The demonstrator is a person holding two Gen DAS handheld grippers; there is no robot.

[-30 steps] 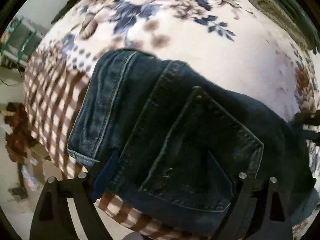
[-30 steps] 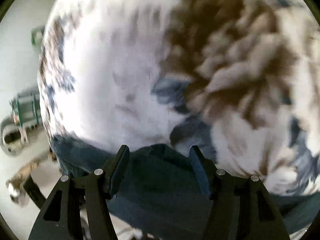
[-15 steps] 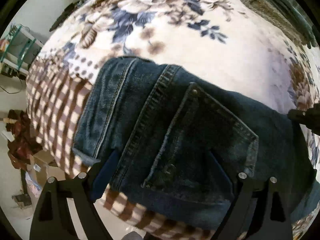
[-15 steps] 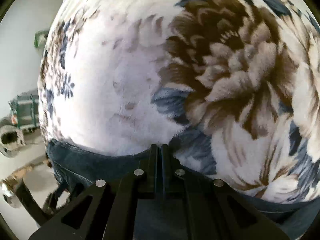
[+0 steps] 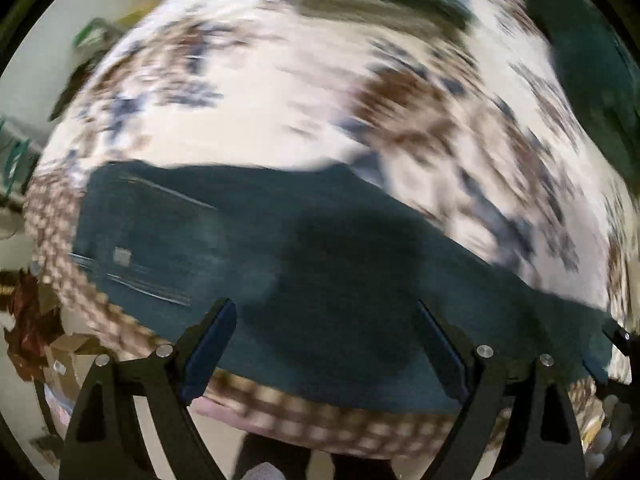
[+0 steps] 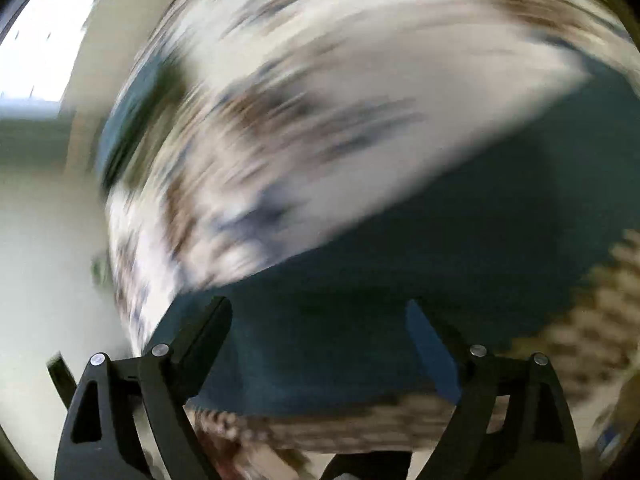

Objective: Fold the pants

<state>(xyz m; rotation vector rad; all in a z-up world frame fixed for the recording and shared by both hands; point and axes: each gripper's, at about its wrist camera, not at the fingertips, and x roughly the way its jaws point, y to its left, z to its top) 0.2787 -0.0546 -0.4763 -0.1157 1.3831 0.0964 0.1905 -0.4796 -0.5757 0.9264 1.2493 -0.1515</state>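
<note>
The floral blanket carries the folded pants across 6 o'clock; judging by that, press the fold flat before you regrip. Your left gripper and right gripper both gape wide, holding nothing. Only the left view shows a pale tag at 9 o'clock.

Left black two-finger gripper: jaws spread wide, nothing between the blue-padded fingers, tips pointing forward and down. Right black two-finger gripper: same pose, jaws wide apart, nothing clamped, pads clear. Right one's finger also shows at the far right edge of the left wrist view. Both views motion-blurred.
</note>
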